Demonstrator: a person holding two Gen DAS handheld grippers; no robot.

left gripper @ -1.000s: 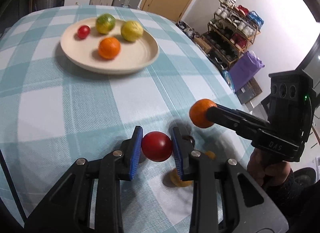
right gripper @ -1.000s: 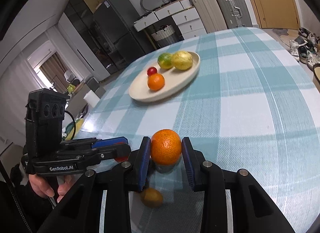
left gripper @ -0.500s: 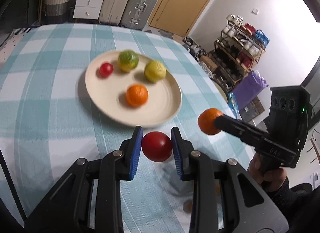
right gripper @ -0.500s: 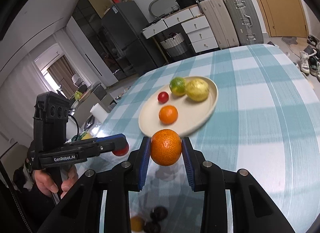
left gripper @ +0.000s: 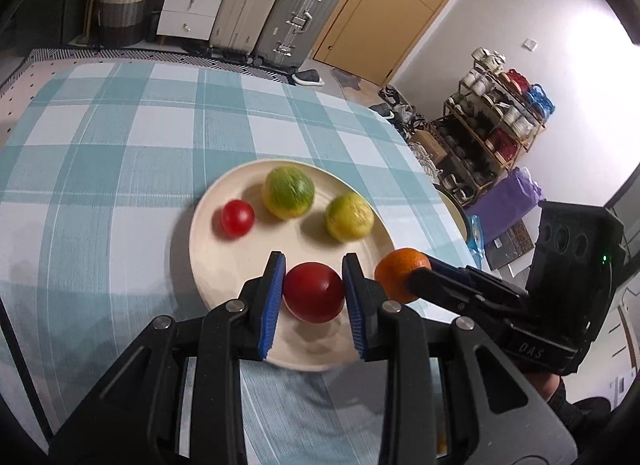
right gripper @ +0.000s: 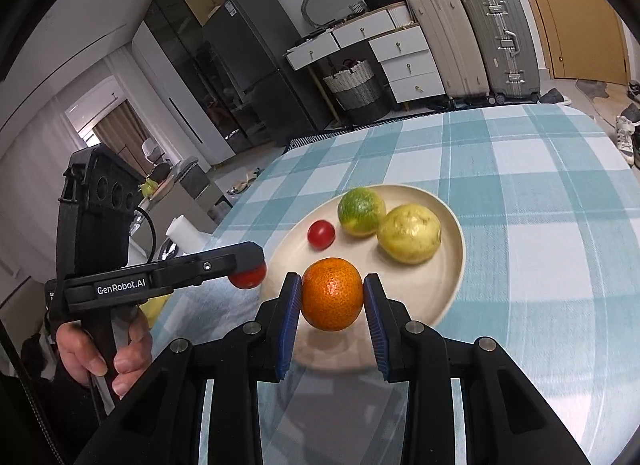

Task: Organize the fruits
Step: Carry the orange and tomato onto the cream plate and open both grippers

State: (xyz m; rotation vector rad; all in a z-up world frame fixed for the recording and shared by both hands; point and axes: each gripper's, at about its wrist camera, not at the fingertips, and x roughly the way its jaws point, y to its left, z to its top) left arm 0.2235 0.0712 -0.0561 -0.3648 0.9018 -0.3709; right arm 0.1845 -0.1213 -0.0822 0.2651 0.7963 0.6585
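Observation:
My left gripper (left gripper: 314,293) is shut on a red tomato (left gripper: 314,292) and holds it above the near part of the cream plate (left gripper: 208,265). My right gripper (right gripper: 331,294) is shut on an orange (right gripper: 332,294) above the plate's near rim (right gripper: 456,265). On the plate lie a small red tomato (left gripper: 237,218), a green citrus (left gripper: 288,192) and a yellow-green citrus (left gripper: 349,216). The right gripper with its orange (left gripper: 402,274) shows in the left wrist view. The left gripper with its tomato (right gripper: 249,278) shows in the right wrist view. An orange seen earlier on the plate is hidden.
The table carries a teal and white checked cloth (left gripper: 120,137). Its right edge (left gripper: 432,185) drops toward a shoe rack (left gripper: 500,125) and a purple bag (left gripper: 508,197). Suitcases (right gripper: 472,37) and drawers (right gripper: 404,61) stand beyond the far edge.
Both grippers have moved forward from the near table edge, each carrying its fruit, and now hang over the near part of the plate. The small fruits on the cloth have dropped out of view.

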